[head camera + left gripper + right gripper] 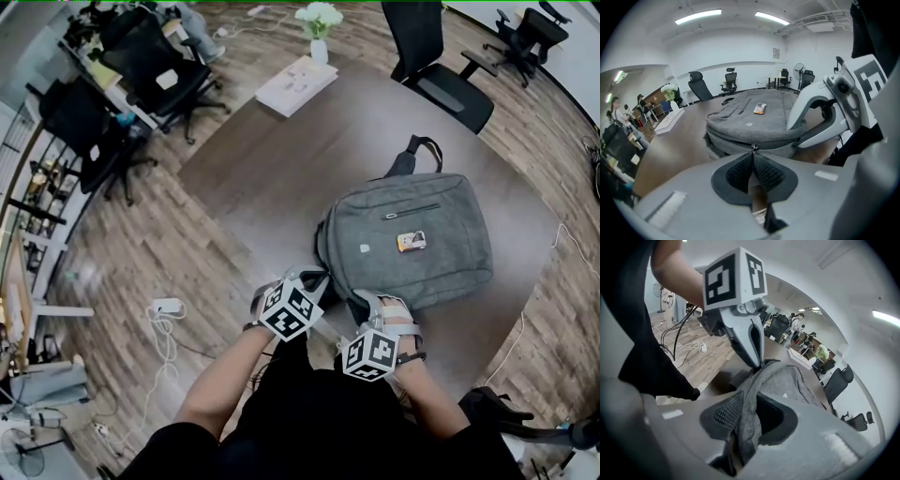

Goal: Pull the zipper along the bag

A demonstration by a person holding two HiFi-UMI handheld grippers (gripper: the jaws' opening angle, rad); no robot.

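Head view: illegible orange patch (411, 241) on bag (441, 211)

Bright, even light falls from the ceiling light strips (698, 16) over me. Both gripper views bulge and darken toward round edges; my head view curves too. A soft shadow lies beside the bag (422, 211).

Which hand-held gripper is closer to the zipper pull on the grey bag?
Left. The left hand-held gripper is shut right on the zipper pull at the near edge of the bag; the right hand-held gripper pinches bag fabric beside it, a little away.
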